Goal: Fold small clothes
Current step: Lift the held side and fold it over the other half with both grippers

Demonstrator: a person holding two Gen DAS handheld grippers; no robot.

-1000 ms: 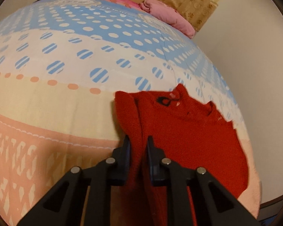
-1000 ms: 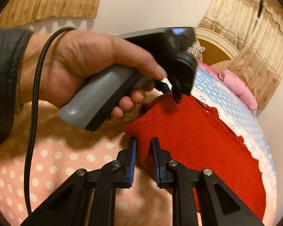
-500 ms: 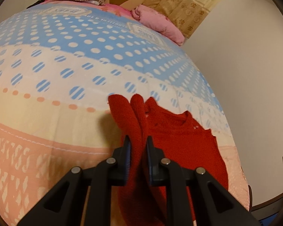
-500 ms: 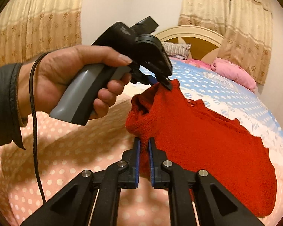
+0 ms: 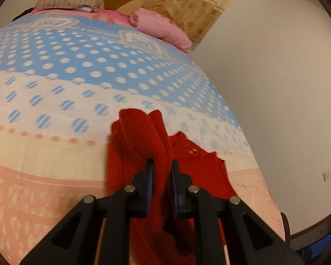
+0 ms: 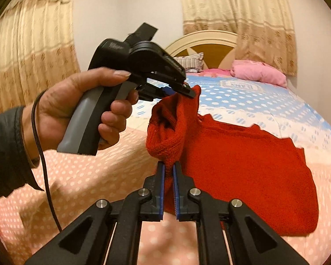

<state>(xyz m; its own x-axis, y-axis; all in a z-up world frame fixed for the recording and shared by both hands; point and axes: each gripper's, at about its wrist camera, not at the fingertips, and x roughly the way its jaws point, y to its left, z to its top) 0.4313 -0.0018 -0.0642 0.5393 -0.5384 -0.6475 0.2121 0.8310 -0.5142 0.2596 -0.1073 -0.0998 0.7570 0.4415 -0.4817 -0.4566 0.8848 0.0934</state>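
Both tongs have a bit of the red sweater (image 6: 242, 165) pinched tight. The left tongs (image 5: 161, 165) hold one lifted edge; the right tongs (image 6: 168, 167) hold another bit just below. The rest of the sweater lies flat on the bed (image 5: 77, 70), near the right side by the wall.

What could go wrong:
- Only a thin bit of knit sits in the right tongs, so a fast pull could make it slip out & the fold flops.
- Knit is stretchy. If the 2 tongs move apart, the edge goes long & crooked.
- The lifted part is bunched up, so it may land w/ lumps.
- The sweater is close to the bed's edge & could slide off.
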